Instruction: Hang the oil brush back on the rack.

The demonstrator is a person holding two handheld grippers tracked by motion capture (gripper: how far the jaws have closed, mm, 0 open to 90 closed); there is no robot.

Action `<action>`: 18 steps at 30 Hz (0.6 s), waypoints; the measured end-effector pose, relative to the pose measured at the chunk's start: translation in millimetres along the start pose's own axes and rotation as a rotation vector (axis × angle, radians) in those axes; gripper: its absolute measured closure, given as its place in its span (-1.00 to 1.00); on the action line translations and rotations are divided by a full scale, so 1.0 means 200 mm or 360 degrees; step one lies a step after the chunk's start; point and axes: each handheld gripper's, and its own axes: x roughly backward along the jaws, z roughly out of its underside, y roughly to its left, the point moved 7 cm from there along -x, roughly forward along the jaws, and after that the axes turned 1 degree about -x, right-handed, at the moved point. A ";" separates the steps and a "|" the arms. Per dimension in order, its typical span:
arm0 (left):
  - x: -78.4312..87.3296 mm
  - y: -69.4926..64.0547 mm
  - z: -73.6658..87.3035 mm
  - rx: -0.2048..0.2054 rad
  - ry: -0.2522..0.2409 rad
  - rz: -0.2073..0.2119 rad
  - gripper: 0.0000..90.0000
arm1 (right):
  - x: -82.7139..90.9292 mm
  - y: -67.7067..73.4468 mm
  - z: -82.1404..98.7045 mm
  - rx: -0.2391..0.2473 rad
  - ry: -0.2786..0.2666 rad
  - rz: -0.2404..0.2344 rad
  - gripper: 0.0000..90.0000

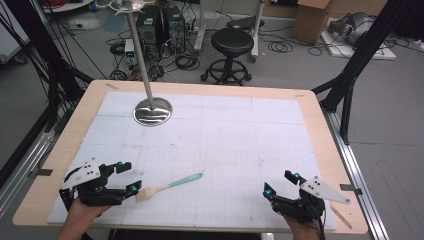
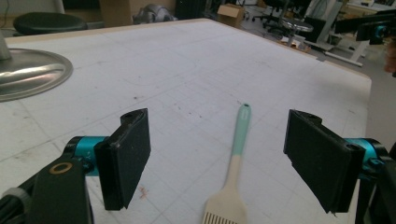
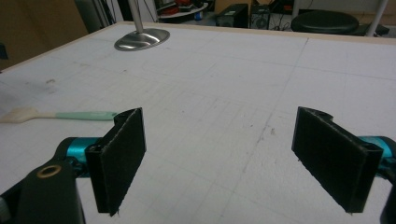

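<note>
Pads, black and felt-textured, flat rectangles: left gripper (image 2: pixel 217 163) jaws spread wide, empty, flanking without touching a pastry brush (image 2: pixel 232 175) lying flat on the mat, cream bristle head nearest, mint-green handle pointing away. Right gripper (image 3: pixel 231 161) likewise wide apart and empty, over bare white gridded mat (image 1: pixel 235 145). Both held low near the table's front edge, one per hand. Polished round metal stand base (image 1: pixel 152 111), slim pole, at far left.
</note>
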 end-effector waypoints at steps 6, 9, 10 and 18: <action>-0.08 -0.02 0.02 -0.0058 0.0129 0.0037 -0.26 | 0.01 0.00 0.00 0.0012 -0.0012 0.0004 -0.64; -0.14 -0.03 0.03 -0.0074 0.0198 0.0072 -0.18 | 0.01 -0.02 0.00 -0.0008 -0.0006 0.0022 -0.64; -0.18 -0.04 0.04 -0.0076 0.0234 0.0096 -0.16 | 0.01 -0.02 0.00 -0.0020 -0.0003 0.0023 -0.64; -0.33 -0.08 0.09 -0.0126 0.0465 0.0138 -0.09 | 0.02 -0.02 0.01 -0.0006 -0.0006 0.0039 -0.64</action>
